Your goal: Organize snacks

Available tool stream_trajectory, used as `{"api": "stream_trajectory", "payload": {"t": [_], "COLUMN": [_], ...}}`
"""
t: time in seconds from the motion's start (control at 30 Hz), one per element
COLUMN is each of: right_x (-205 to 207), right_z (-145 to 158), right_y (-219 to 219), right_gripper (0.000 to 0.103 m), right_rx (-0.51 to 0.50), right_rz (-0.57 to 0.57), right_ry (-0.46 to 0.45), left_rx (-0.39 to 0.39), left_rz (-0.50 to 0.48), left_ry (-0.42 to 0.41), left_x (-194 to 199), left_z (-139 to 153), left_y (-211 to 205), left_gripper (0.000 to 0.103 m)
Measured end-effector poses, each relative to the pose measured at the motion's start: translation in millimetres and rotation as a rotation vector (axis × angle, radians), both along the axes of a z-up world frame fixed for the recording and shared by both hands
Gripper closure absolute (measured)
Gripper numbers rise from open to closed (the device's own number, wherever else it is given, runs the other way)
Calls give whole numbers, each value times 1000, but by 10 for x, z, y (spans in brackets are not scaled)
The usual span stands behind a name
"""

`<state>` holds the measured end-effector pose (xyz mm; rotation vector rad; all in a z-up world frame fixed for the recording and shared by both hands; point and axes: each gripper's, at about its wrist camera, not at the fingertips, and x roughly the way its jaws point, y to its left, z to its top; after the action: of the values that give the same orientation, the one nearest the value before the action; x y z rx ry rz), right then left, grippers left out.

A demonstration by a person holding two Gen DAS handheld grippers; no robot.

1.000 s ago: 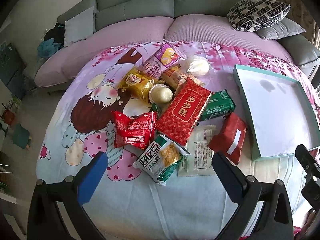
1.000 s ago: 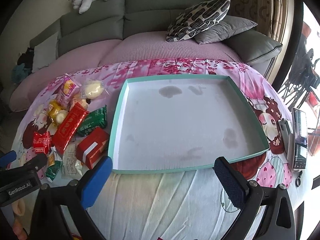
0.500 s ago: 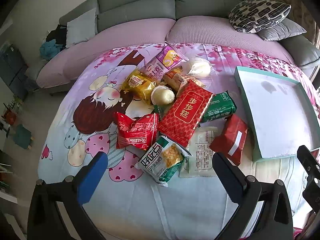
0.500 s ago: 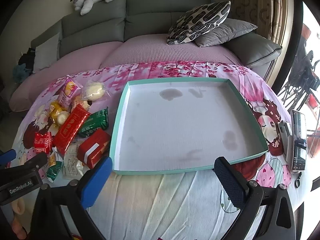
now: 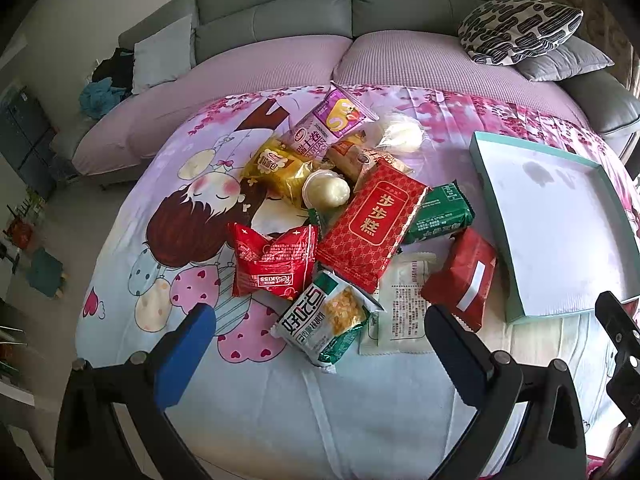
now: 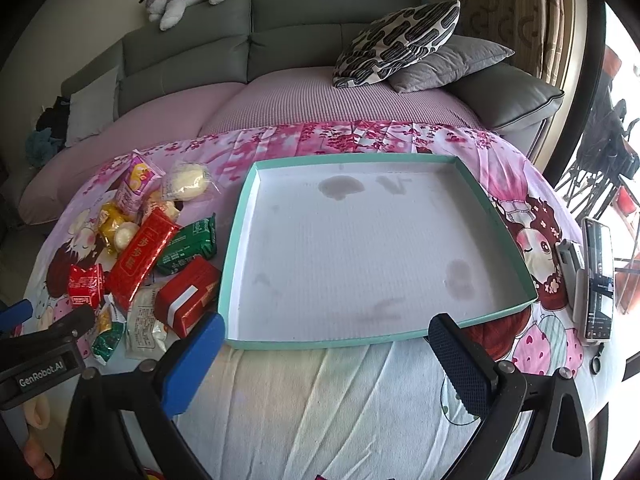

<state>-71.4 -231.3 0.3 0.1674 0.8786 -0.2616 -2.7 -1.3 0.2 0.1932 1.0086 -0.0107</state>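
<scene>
Several snack packs lie heaped on a cartoon-print cloth: a long red-and-gold cake pack [image 5: 370,226], a red crinkled bag [image 5: 274,262], a white-and-green corn snack bag [image 5: 324,318], a green pack [image 5: 438,214], a red box-shaped pack [image 5: 460,278], a yellow bag [image 5: 276,166] and a purple pack [image 5: 328,126]. My left gripper [image 5: 318,344] hovers open just in front of the heap, holding nothing. A shallow teal-rimmed white tray [image 6: 240,204] lies to the right of the snacks with nothing in it. My right gripper [image 6: 326,354] stands open at the tray's near edge.
A grey sofa with a purple seat cover [image 6: 320,96] runs behind the table, with patterned and grey cushions [image 6: 396,44] on it. A phone [image 6: 598,280] and small device lie at the cloth's right edge. The left gripper's body [image 6: 44,356] shows in the right view.
Both views have shifted slightly: the snack heap and the tray sit a little lower and closer in frame. Both grippers stay open and no snack has moved.
</scene>
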Motion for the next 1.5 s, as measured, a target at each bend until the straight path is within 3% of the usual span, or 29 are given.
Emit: {"api": "stream_trajectory", "payload": {"t": [0.63,1.13,1.27,1.5], "right_x": [7,64,153,468], "right_z": [-24,7,116,140], "right_y": [7,54,128,489], "right_gripper": [0,0,0,0], "right_rx": [4,15,35,108], "right_rz": [2,24,63,192], "right_ry": [8,18,2,4], "left_rx": [-5,-80,-165,-268], "left_rz": [3,-4,15,154], "left_ry": [7,-19,-40,-60], "left_x": [13,31,110,298], "left_z": [-6,109,208,222], "left_y": [-3,142,397,1106], "left_gripper": [0,0,0,0]}}
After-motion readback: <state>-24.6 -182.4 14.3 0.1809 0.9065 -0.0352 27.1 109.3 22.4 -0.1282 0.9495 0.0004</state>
